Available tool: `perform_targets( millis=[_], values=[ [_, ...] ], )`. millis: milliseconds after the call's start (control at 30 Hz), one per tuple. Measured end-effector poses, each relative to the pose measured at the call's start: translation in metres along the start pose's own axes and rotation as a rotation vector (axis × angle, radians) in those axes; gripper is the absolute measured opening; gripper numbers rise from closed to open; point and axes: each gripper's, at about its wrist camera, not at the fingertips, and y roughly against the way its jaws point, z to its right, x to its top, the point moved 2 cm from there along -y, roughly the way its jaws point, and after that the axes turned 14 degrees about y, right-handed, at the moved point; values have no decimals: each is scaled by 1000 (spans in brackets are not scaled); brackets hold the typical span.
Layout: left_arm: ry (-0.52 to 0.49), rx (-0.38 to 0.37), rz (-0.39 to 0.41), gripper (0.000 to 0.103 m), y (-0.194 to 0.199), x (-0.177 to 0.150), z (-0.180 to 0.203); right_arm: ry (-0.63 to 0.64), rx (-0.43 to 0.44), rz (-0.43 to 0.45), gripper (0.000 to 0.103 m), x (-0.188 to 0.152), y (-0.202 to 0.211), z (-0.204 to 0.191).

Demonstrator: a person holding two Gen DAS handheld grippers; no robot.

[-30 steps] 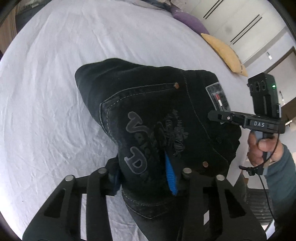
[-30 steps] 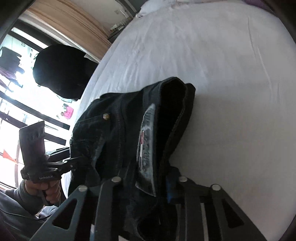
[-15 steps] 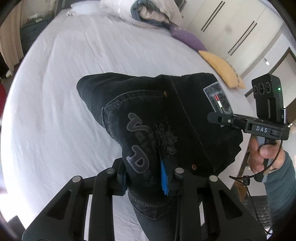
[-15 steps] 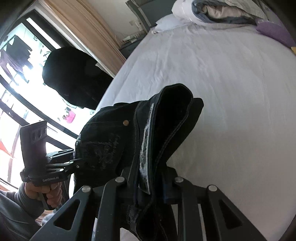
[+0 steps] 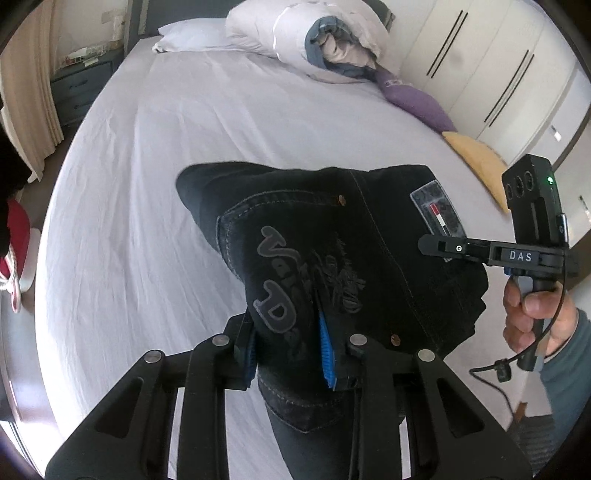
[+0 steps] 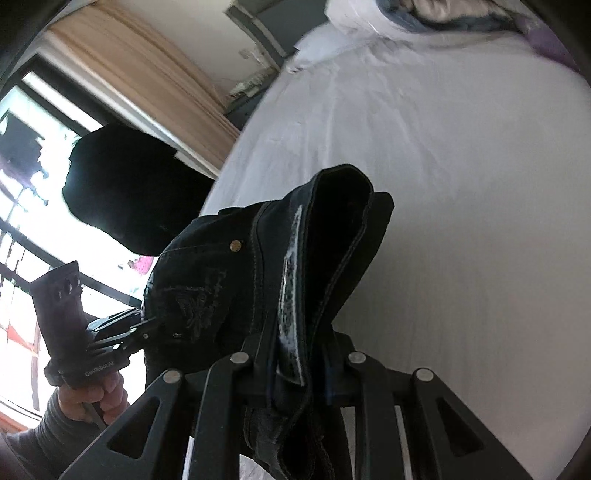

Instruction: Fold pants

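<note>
Black denim pants point(image 5: 332, 258) mid-frame, bunched, lifted above white bed point(image 5: 147, 184) | left tongs point(image 5: 290, 343) clamped on pocket fabric | right tongs point(image 6: 295, 354) clamped on waistband | pillows point(image 5: 192, 35) upper frame

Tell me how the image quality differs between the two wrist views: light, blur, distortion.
Left wrist view: even daylight, sharp; stitching on the black jeans reads clearly; fisheye bends the bed edges. Right wrist view: the window at left is blown out, so the person's hand and the other tongs are backlit; the pillows at the top are smeared.
</note>
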Motion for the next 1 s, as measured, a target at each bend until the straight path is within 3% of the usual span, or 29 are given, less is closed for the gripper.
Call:
perform_targets(
  millis=[67,133,200,267,367,433,467,533,600,667,767,800,833,1000],
  values=[
    [18,-7,-30,25,-19,1,-9,-43,1,-32,23,-5,-18,18],
    [24,-24,-35,27,-33,-3,-18,-103,5,-41,35,-15,-30,38],
    [42,-41,-23,36,-40,-9,-28,-182,73,-2,36,-29,-35,57],
    [82,-62,-3,52,-40,-20,-38,-225,143,52,38,-39,-33,66],
    [140,-104,8,57,-37,-26,-52,-244,179,84,48,-44,-27,66],
    [123,-61,33,57,-32,-23,-58,-256,155,108,73,-43,-15,62],
    [96,-28,64,57,-24,-24,-56,-259,136,128,78,-45,-7,59],
    [33,43,138,62,-2,-26,-47,-236,49,163,81,-50,18,51],
    [-28,147,273,77,33,-36,-32,-183,-52,169,81,-58,41,34],
    [-70,214,425,103,72,-50,-14,-114,-153,191,81,-65,65,8],
    [-104,368,663,103,136,-82,15,17,-316,294,98,-76,109,-44],
    [-110,407,707,103,150,-90,25,54,-364,345,103,-81,124,-63],
    [-119,447,766,103,170,-102,36,90,-408,412,103,-89,142,-84],
    [-92,464,951,103,251,-143,75,245,-536,599,103,-114,205,-169]
  ],
)
